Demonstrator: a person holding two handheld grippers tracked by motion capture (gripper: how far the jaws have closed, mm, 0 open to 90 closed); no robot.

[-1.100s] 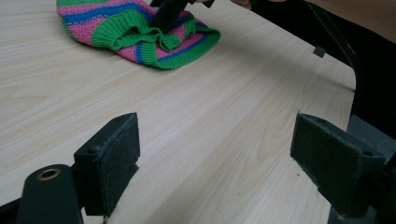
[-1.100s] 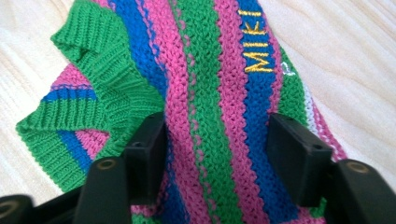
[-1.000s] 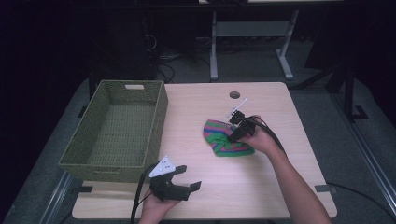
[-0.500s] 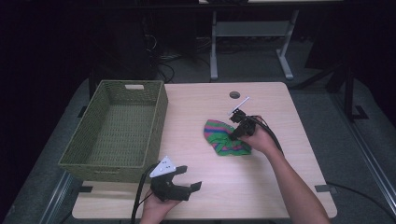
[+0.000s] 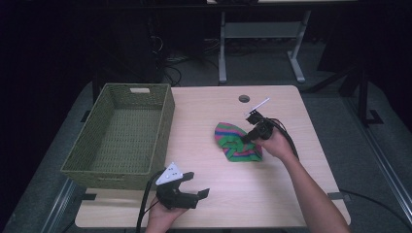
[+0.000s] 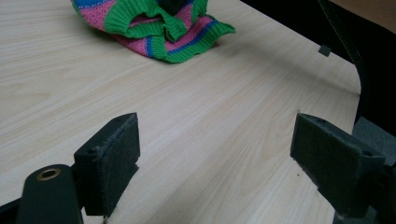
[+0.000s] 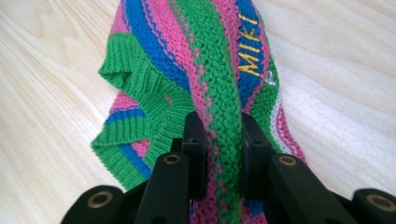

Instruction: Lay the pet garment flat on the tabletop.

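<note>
A small knitted sweater (image 5: 234, 145) in green, pink and blue stripes lies crumpled on the table's right half. My right gripper (image 5: 247, 138) reaches onto it from the right. Its jaws have just been closing and now pinch a raised green fold of the sweater (image 7: 187, 60) between the pads, right gripper (image 7: 223, 135). Yellow stitched letters show on a blue stripe. My left gripper (image 5: 198, 183) rests near the table's front edge, jaws wide open with nothing between them. In the left gripper view the left gripper (image 6: 215, 149) faces bare wood, with the sweater (image 6: 154, 23) farther off.
A green woven basket (image 5: 165, 121) stands on the left side of the light wooden table (image 5: 209, 111). A round cable hole (image 5: 244, 98) sits near the table's far edge. Dark floor and a desk frame lie beyond.
The right gripper's jaws have closed onto a fold of the sweater, and the fabric has bunched a little under them. The left gripper has not moved.
</note>
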